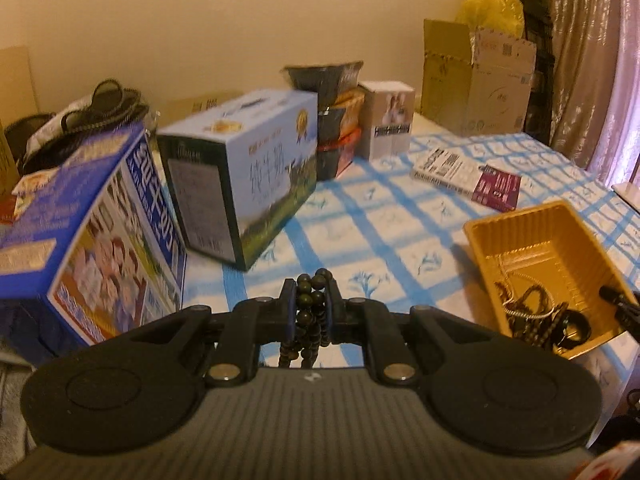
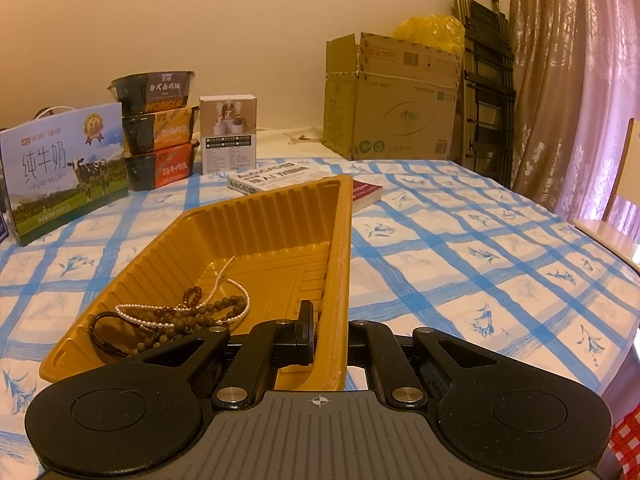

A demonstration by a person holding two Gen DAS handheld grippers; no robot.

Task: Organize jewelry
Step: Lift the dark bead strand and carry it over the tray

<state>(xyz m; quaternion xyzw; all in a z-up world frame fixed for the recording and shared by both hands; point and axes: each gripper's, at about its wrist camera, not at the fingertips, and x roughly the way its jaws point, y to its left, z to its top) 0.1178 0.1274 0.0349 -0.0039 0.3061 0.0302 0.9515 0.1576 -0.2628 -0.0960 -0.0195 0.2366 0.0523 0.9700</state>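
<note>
My left gripper (image 1: 311, 306) is shut on a dark bead bracelet (image 1: 310, 300), held above the blue checked tablecloth; its beads hang down between the fingers. To its right stands the yellow plastic tray (image 1: 532, 232) with dark jewelry in it. In the right wrist view my right gripper (image 2: 326, 334) is shut on the near right wall of the same tray (image 2: 276, 216). In the tray lie a white pearl necklace (image 2: 176, 312), brown bead strands (image 2: 200, 312) and a black cord bracelet (image 2: 104, 336).
Two milk cartons (image 1: 240, 176) (image 1: 92, 240) stand left of my left gripper. Stacked food bowls (image 2: 158, 140), a small white box (image 2: 228, 136) and a book (image 2: 272, 178) lie behind the tray. A cardboard box (image 2: 392, 100) and a folded ladder (image 2: 488, 80) are at the back.
</note>
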